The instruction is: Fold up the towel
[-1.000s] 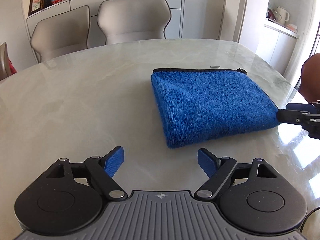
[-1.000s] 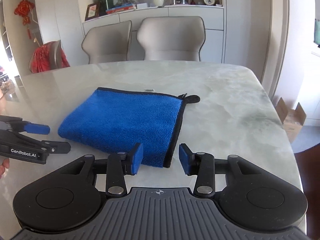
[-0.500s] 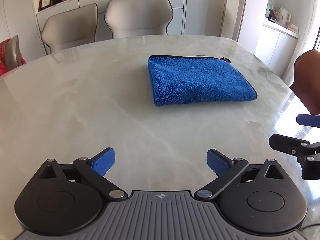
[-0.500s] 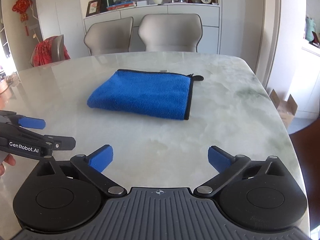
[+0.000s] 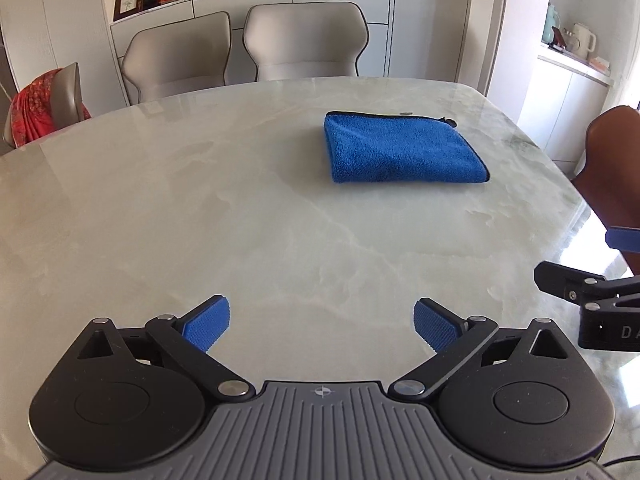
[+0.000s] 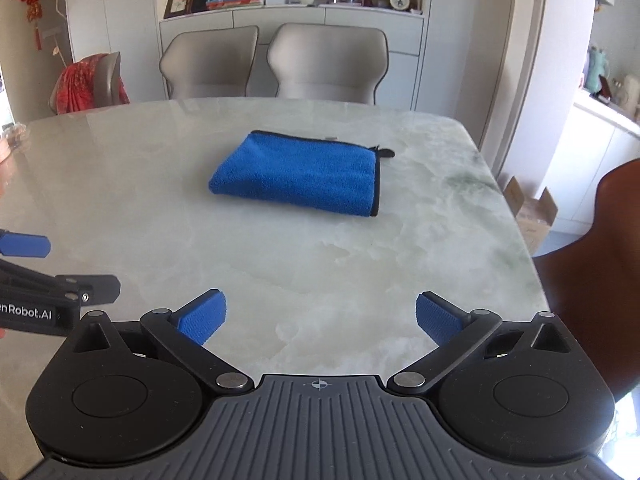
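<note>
A blue towel (image 5: 402,150) with black edging lies folded into a small rectangle on the marble table (image 5: 200,220); the right wrist view shows the towel (image 6: 304,174) at the table's middle. My left gripper (image 5: 322,324) hovers well back from the towel near the front edge, open, with nothing between its blue pads. My right gripper (image 6: 320,318) is open too and empty, equally far from the towel. Each gripper's fingers reach into the other's view at the side edge.
Two beige chairs (image 5: 248,48) stand at the far side, with a white cabinet (image 6: 288,28) behind them. A brown chair (image 6: 596,264) sits at the right edge, a chair with red cloth (image 5: 44,104) at the left. A cardboard box (image 6: 530,216) lies on the floor.
Both grippers have pulled back and up from the towel, which now looks smaller and farther away. The right gripper's jaws opened wide; the left's widened a little.
</note>
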`<action>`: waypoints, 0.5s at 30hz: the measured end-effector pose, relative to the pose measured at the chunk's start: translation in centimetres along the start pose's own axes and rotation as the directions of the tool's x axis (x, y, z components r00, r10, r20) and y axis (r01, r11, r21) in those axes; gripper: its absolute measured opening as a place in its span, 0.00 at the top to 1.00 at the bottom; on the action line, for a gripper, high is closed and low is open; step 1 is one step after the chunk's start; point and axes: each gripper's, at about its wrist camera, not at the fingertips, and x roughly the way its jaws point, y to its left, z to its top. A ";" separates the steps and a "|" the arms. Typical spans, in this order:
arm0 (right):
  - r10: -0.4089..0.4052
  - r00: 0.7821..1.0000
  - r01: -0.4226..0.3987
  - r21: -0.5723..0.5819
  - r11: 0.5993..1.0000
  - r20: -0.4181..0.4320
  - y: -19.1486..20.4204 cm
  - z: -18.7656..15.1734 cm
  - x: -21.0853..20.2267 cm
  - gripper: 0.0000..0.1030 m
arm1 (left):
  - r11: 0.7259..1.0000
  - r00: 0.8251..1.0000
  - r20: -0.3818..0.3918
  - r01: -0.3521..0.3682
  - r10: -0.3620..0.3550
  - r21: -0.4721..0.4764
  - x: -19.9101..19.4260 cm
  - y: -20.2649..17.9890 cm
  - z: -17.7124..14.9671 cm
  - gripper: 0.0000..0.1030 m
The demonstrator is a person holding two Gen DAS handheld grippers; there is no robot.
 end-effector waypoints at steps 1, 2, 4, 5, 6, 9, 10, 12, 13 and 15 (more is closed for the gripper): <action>-0.017 1.000 0.017 0.002 1.000 0.007 0.4 0.0 -0.8 0.01 | 1.000 1.000 0.004 0.003 -0.003 -0.008 -0.6 0.1 -0.1 0.02; -0.031 0.999 0.031 0.007 0.999 0.013 0.7 0.1 -1.5 0.01 | 1.000 1.000 0.009 0.004 -0.004 -0.016 -1.4 0.4 -0.2 0.02; -0.048 0.999 0.047 0.019 0.999 0.022 1.1 0.1 -2.8 0.01 | 1.000 1.000 0.025 -0.003 0.004 -0.023 -2.7 0.6 -0.4 0.02; -0.055 0.998 0.055 0.026 0.998 0.029 1.4 0.1 -3.7 0.01 | 1.000 0.999 0.034 -0.009 0.010 -0.024 -3.2 0.7 -0.5 0.02; -0.060 0.998 0.059 0.030 0.998 0.034 1.6 0.1 -4.2 0.01 | 1.000 0.999 0.047 -0.016 0.017 -0.025 -4.0 0.8 -0.5 0.02; -0.091 0.995 0.089 0.043 0.995 0.039 2.3 0.0 -6.1 0.01 | 1.000 0.996 0.083 -0.011 0.012 -0.019 -6.1 1.0 -0.7 0.02; -0.100 0.994 0.098 0.046 0.994 0.039 2.5 -0.1 -6.5 0.01 | 1.000 0.996 0.092 -0.002 0.004 -0.017 -6.7 1.1 -0.8 0.02; -0.113 0.992 0.111 0.053 0.992 0.047 3.1 -0.3 -7.8 0.01 | 1.000 0.995 0.097 0.007 -0.005 -0.017 -7.5 1.2 -1.0 0.02; -0.118 0.992 0.115 0.054 0.992 0.048 3.3 -0.4 -8.3 0.01 | 1.000 0.995 0.097 0.009 -0.008 -0.018 -8.0 1.3 -1.1 0.02; -0.130 0.990 0.127 0.057 0.990 0.053 3.8 -0.6 -9.2 0.01 | 1.000 0.995 0.095 0.016 -0.014 -0.020 -8.5 1.4 -1.4 0.02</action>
